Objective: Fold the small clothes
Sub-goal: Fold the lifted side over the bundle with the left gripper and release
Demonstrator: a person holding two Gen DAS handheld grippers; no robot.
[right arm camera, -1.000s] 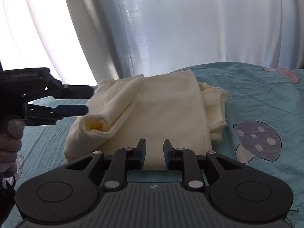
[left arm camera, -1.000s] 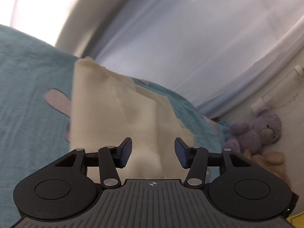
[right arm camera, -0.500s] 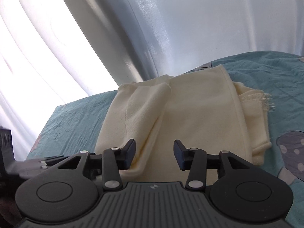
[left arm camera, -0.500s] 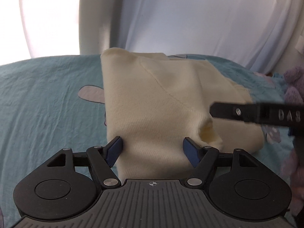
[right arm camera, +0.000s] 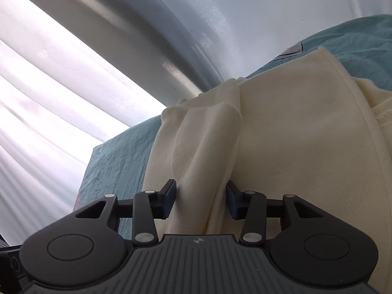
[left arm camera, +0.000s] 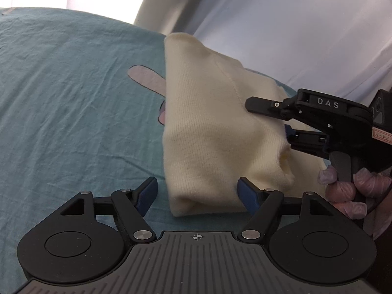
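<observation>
Two grippers frame one cream garment (left arm camera: 210,132), which lies partly folded on the teal bedsheet (left arm camera: 73,98), its far end near the pale curtain (left arm camera: 294,24).

Going left to right in the left wrist view: the sheet is bare on the left but for a printed grey shape (left arm camera: 147,78) that runs under the garment's left edge. The left gripper (left arm camera: 197,194) sits at the near end of the garment with its fingers wide apart, one blue pad just left of the near corner and the other beside the cloth's near right edge; nothing is pinched between them. Further right, the right gripper (left arm camera: 276,120) comes in from the side over the garment's right flank, held by a gloved hand (left arm camera: 348,191).

In the right wrist view its fingers also stand apart, straddling a raised fold of cloth (right arm camera: 203,152) on the garment's left side, with the wider flat panel (right arm camera: 306,147) to the right. The pads look close to the ridge, but no clamp is made.

Judging by this, the garment is already folded at least once and the step in hand is taking hold for another fold. The next move seems to call for closing both pairs of fingers on their edges, catching all layers so the stack does not slide apart when lifted.
</observation>
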